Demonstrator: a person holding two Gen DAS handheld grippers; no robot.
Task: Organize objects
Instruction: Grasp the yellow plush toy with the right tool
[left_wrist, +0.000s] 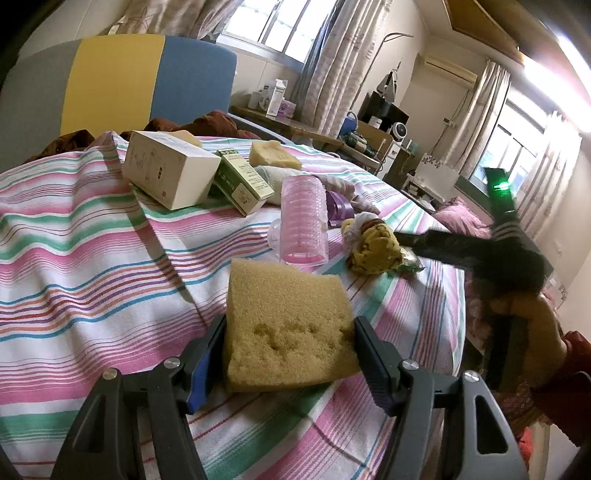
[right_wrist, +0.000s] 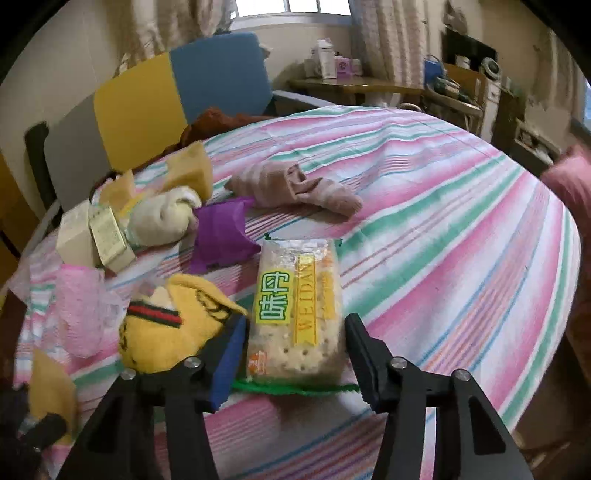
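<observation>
In the left wrist view my left gripper (left_wrist: 290, 343) is shut on a yellow sponge (left_wrist: 284, 317) held just above the striped cloth (left_wrist: 92, 266). Beyond it lie a pink ribbed roller (left_wrist: 303, 221), a yellow sock (left_wrist: 373, 247), a white box (left_wrist: 170, 170) and a green box (left_wrist: 242, 181). In the right wrist view my right gripper (right_wrist: 295, 339) straddles a cracker packet (right_wrist: 295, 310) lying on the cloth; the fingers touch or nearly touch its sides. The yellow sock (right_wrist: 166, 328) lies just left of it. The right gripper also shows in the left wrist view (left_wrist: 406, 245).
A purple piece (right_wrist: 221, 236), a rolled cream towel (right_wrist: 162, 218), a brown striped sock (right_wrist: 295, 188) and another sponge (right_wrist: 192, 170) lie on the table. A blue and yellow chair (right_wrist: 177, 96) stands behind. The cloth's edge (right_wrist: 546, 295) drops off at the right.
</observation>
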